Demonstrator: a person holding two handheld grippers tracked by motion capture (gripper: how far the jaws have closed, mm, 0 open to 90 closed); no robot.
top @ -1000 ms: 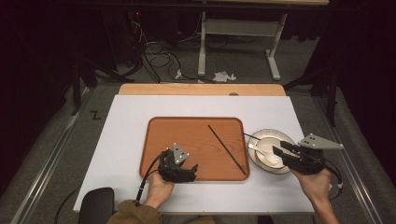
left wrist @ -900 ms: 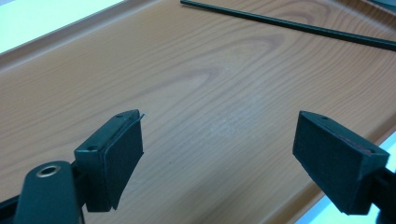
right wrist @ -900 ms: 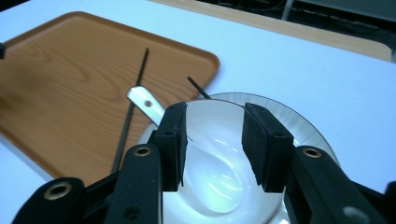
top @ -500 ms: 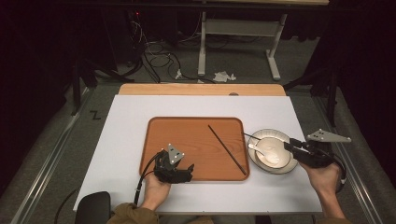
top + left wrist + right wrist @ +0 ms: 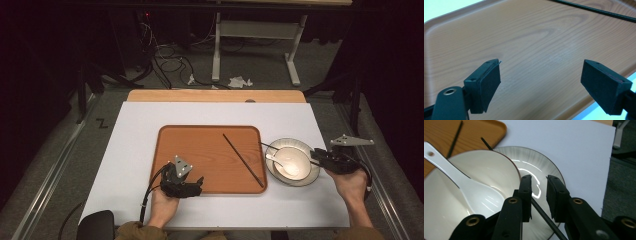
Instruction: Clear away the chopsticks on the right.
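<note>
A brown wood-grain tray (image 5: 200, 145) lies mid-table with one black chopstick (image 5: 243, 161) slanting across its right part. To its right, a white bowl (image 5: 295, 157) holding a white spoon (image 5: 277, 163) sits on a grey-rimmed plate (image 5: 306, 179). A second chopstick (image 5: 546, 220) runs from the tray's edge past the bowl and between my right gripper's jaws. My right gripper (image 5: 539, 185) hovers over the plate's right rim, its jaws narrowly apart around that chopstick. My left gripper (image 5: 541, 80) stands wide open and empty over the tray's (image 5: 524, 32) near edge.
The white tabletop (image 5: 135, 150) has a wooden strip (image 5: 215, 96) along its far edge. Behind the table, cables (image 5: 165, 60) and the legs of a white frame (image 5: 295, 70) lie on the grey floor. A dark rounded object (image 5: 95, 225) sits at the near left corner.
My right gripper has shifted slightly right and farther back along the plate's rim. The left gripper has barely moved.
</note>
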